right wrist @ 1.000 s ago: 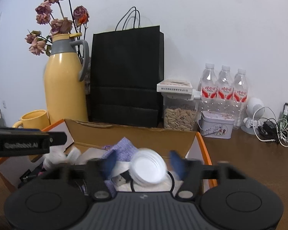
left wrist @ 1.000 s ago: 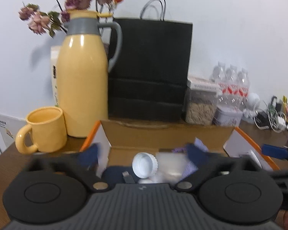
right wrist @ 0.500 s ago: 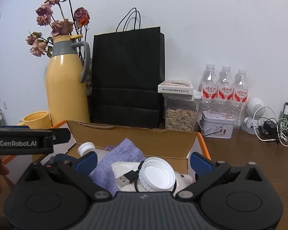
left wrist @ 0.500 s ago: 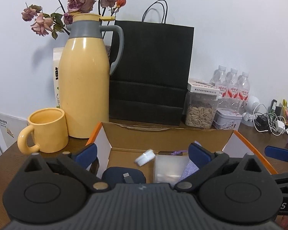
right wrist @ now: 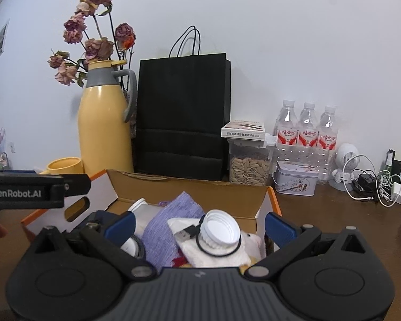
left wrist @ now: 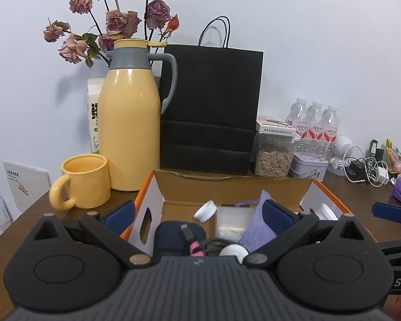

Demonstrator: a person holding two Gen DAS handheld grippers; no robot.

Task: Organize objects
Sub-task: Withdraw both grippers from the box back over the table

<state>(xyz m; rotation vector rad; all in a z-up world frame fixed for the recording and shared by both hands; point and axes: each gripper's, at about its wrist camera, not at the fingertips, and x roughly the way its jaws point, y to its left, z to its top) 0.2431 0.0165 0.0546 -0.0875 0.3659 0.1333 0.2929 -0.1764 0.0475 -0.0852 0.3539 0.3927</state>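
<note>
Cardboard box (right wrist: pixel 192 187), open-topped: two white caps now lying inside, the larger cap (right wrist: pixel 221 231) just released by right gripper (right wrist: pixel 199 226), the smaller cap (left wrist: pixel 205 211) by left gripper (left wrist: pixel 197 215); both jaws wide apart, empty, drop-off apparently complete.

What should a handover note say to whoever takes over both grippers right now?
Left gripper: open, empty, above the cardboard box.
Right gripper: open, empty; its jaws have just opened wide over the box.
In the box: large white cap resting on a white pouch, small white cap, purple cloth, dark blue case, cable.
Done: both caps lie in the box.
Left: cannot tell what else belongs in it; mug and thermos stand outside.
</note>
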